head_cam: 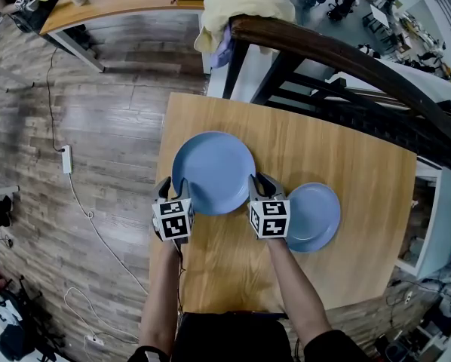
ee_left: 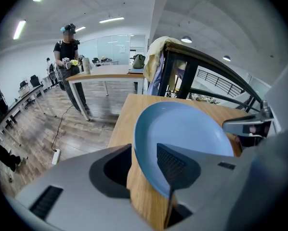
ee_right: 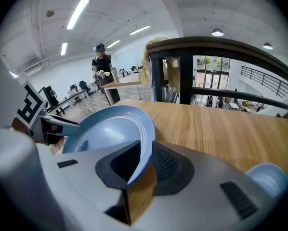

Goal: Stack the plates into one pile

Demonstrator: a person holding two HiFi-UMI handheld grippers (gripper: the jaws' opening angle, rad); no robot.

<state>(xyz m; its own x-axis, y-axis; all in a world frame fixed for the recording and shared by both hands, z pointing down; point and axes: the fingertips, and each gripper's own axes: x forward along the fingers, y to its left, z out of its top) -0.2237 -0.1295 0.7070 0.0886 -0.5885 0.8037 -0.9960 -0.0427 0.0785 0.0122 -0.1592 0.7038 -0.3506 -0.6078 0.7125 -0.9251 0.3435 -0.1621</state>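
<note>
1. My left tool point(ee_left: 143, 167) is released: its jaws stand wide apart, the rim of the large blue plate point(head_cam: 214, 168) passes between them, and neither pad presses on it.
2. My right tool point(ee_right: 144, 162) is clenched on the opposite rim of that same plate, one jaw above the edge and one below.
3. The large plate sits near the middle of the counter point(head_cam: 346, 172), and the small blue plate point(head_cam: 316, 216) lies just beside it on my right, apart from it. No pile exists yet.
4. As I judge it, the step in hand is letting the large plate settle as the base. To do it well I should back the left tool straight off the rim without catching the edge, then loosen the right tool only once the plate lies flat.
5. After that I would take the small plate by its near rim, carry it level and set it down centred on the large one – the smaller on the larger makes the steadier pile.
6. The risk I see is a one-sided hold tilting the large plate, so I should go slowly.
7. Count – two plates, one large and one small; two tools; one counter.
</note>
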